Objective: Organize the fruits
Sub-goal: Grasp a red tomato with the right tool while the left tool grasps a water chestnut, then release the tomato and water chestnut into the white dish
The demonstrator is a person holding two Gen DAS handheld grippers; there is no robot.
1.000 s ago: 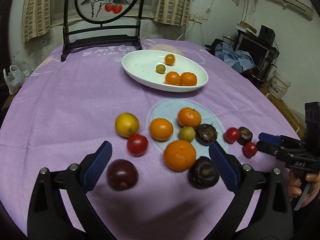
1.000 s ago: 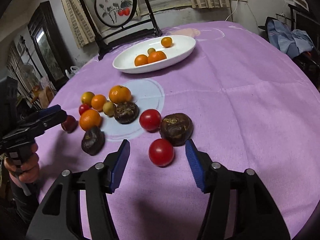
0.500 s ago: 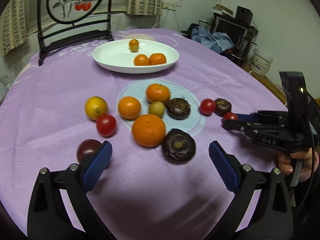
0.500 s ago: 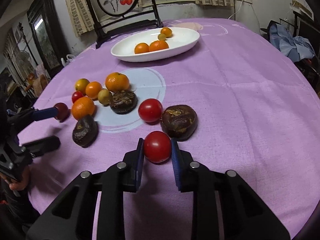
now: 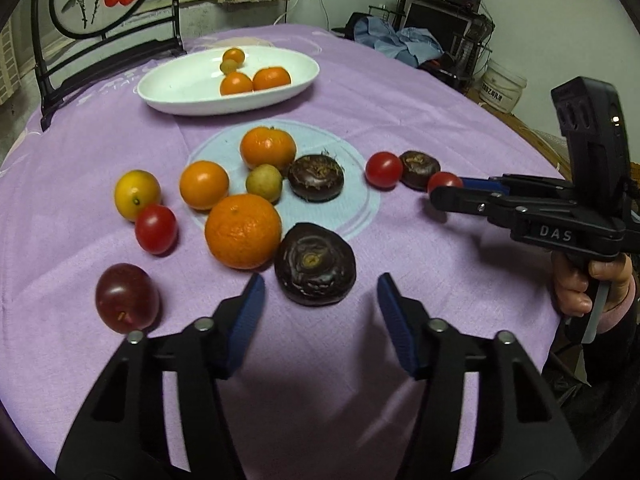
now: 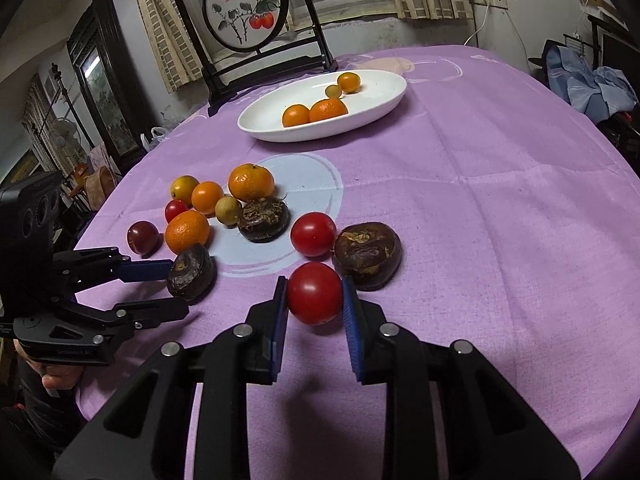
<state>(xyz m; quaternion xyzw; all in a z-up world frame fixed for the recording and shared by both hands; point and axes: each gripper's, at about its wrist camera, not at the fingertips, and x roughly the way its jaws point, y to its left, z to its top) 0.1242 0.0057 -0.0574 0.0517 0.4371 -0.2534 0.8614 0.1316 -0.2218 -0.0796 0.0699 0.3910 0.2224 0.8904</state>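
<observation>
Since the frame half a second earlier, your left gripper (image 5: 320,312) has narrowed its jaws and shifted so that the near dark fruit (image 5: 315,264) now lies just ahead of its fingertips, while your right gripper (image 6: 315,306) keeps its pads against the red tomato (image 6: 315,293). Right gripper: nearly closed, both pads touching the tomato's sides; whether the tomato is off the purple cloth (image 6: 480,208) cannot be told. Left gripper: part open, holding nothing, with one finger just beside the dark fruit and the other short of it.

Step in hand, as judged: the pick of one tomato for transfer to the white dish (image 6: 372,116), which lies well ahead of both grippers and holds four small orange and yellow fruits. The next move calls for you to lift the tomato straight up, clear of the second dark fruit (image 6: 368,254) just beyond your right fingertip and the other tomato (image 6: 313,234) directly ahead, then carry it forward to the dish. Your left gripper must advance to straddle its dark fruit before closing.

Legible writing: "DAS" on the right gripper's body in the left view; Chinese characters on the round painted screen (image 6: 244,10) cannot be read.
</observation>
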